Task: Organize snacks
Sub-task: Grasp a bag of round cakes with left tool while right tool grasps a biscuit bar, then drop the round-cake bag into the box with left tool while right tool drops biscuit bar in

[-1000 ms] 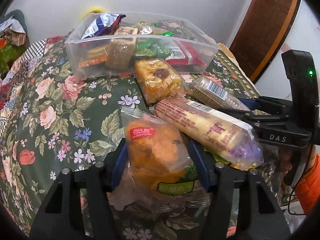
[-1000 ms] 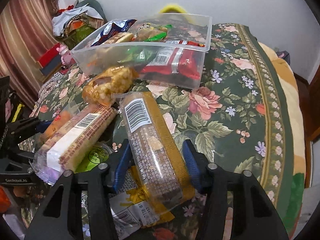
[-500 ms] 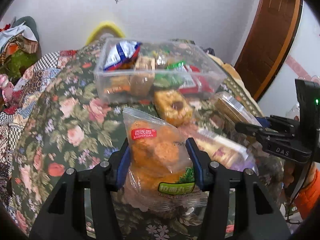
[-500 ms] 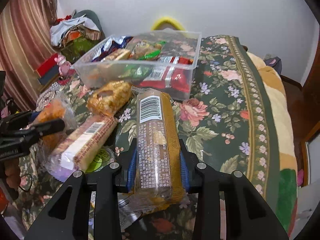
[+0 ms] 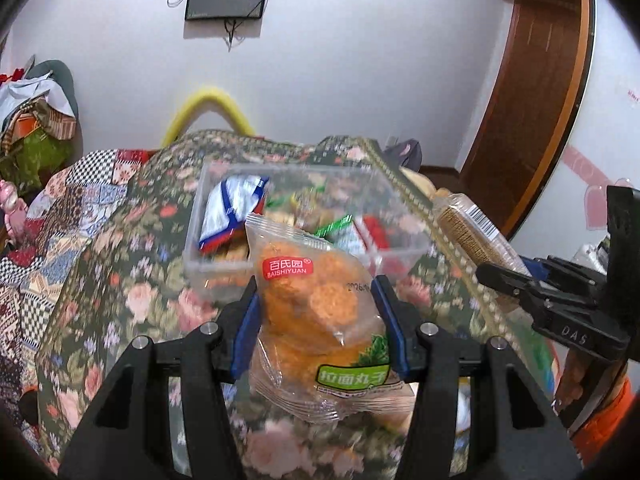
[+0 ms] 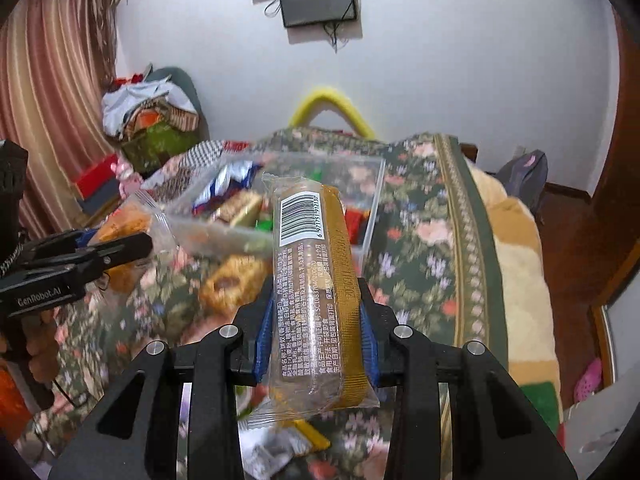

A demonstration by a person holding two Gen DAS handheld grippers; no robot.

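Observation:
My left gripper [image 5: 316,304] is shut on a clear bag of orange fried balls [image 5: 316,312] with a red label, held up above the floral cloth. My right gripper [image 6: 316,308] is shut on a long gold-edged biscuit pack [image 6: 316,292] with a barcode, also lifted. A clear plastic bin [image 5: 224,268] with several snacks stands ahead in the left wrist view and shows in the right wrist view [image 6: 372,216]. The right gripper and its pack show at the right of the left wrist view [image 5: 504,280]. The left gripper shows at the left of the right wrist view [image 6: 120,248].
A golden pastry pack [image 6: 232,280] lies on the floral cloth [image 6: 412,264] in front of the bin. More wrappers [image 6: 280,436] lie under my right gripper. A pile of clothes [image 6: 152,116] sits at the back left. A wooden door [image 5: 532,100] is at the right.
Both grippers have closed on their packs and lifted them off the cloth. The views have tilted up, and the bin now sits lower and farther ahead.

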